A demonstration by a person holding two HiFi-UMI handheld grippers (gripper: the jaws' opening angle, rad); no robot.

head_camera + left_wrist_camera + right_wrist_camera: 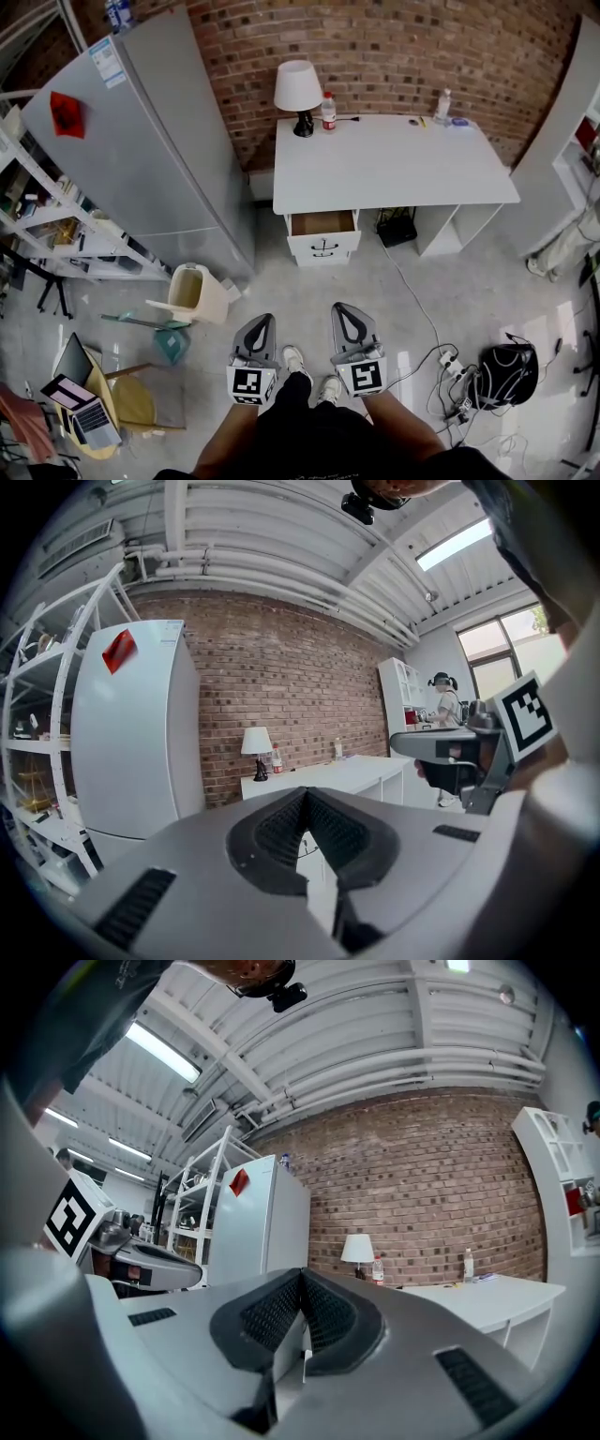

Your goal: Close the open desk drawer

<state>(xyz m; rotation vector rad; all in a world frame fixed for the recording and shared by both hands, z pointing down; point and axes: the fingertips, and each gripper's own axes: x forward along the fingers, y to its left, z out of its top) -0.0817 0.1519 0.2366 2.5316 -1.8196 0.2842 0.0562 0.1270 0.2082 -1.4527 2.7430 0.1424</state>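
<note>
The white desk [394,159] stands against the brick wall. Its top drawer [322,223] at the left end is pulled out, showing a brown inside. My left gripper [263,322] and right gripper [341,310] hang side by side over the floor, well short of the desk, both shut with nothing between the jaws. In the left gripper view the jaws [305,792] meet at the tip, and the desk [328,775] lies far ahead. The right gripper [300,1273] likewise has its jaws together, with the desk [487,1293] off to its right.
A lamp [297,89] and a bottle [328,111] sit on the desk's back left. A grey fridge [159,141] stands left of the desk, a tipped bin [192,292] below it. Cables [450,361] and a black bag [511,370] lie on the floor at right.
</note>
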